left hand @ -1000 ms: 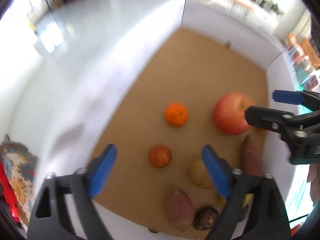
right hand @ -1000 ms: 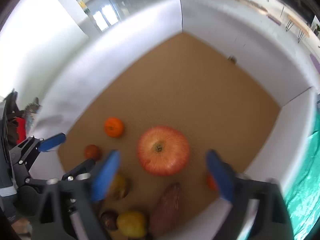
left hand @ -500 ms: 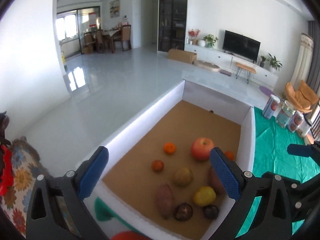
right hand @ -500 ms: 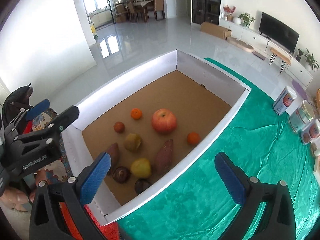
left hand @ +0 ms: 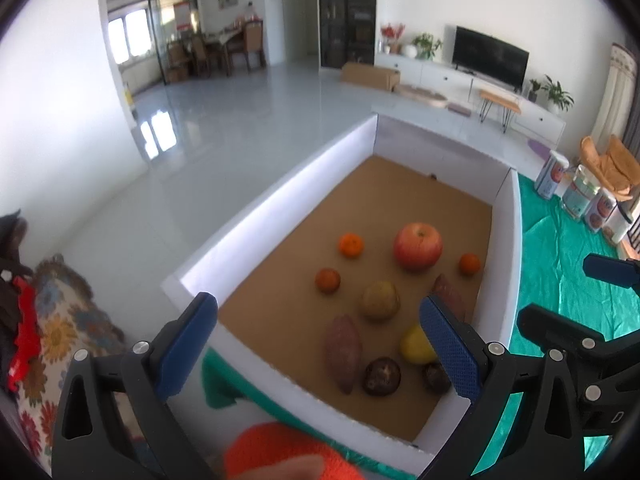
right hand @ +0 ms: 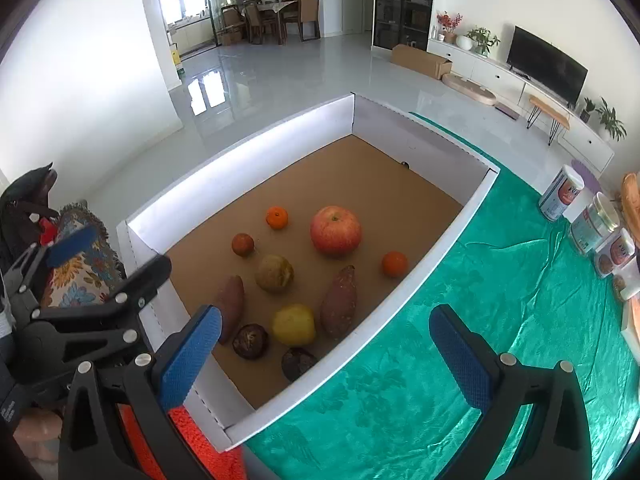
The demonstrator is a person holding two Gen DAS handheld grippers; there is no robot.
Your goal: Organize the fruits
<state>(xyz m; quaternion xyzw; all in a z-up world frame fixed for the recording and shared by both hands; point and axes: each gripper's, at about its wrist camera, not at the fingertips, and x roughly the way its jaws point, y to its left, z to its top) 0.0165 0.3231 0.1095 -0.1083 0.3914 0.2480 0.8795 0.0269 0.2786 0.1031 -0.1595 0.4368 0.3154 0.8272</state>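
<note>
Both the left gripper (left hand: 318, 346) and right gripper (right hand: 326, 350) have pulled up and back from the white box (right hand: 436, 264), jaws apart and empty, leaving the apple (right hand: 335, 230), oranges and other produce inside, seemingly sorted.

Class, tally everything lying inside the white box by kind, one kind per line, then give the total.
Red apple: 1
Small orange citrus: 3
Sweet potatoes: 2
Yellow-brown round fruits: 2
Dark brown round items: 2
Total: 10
</note>
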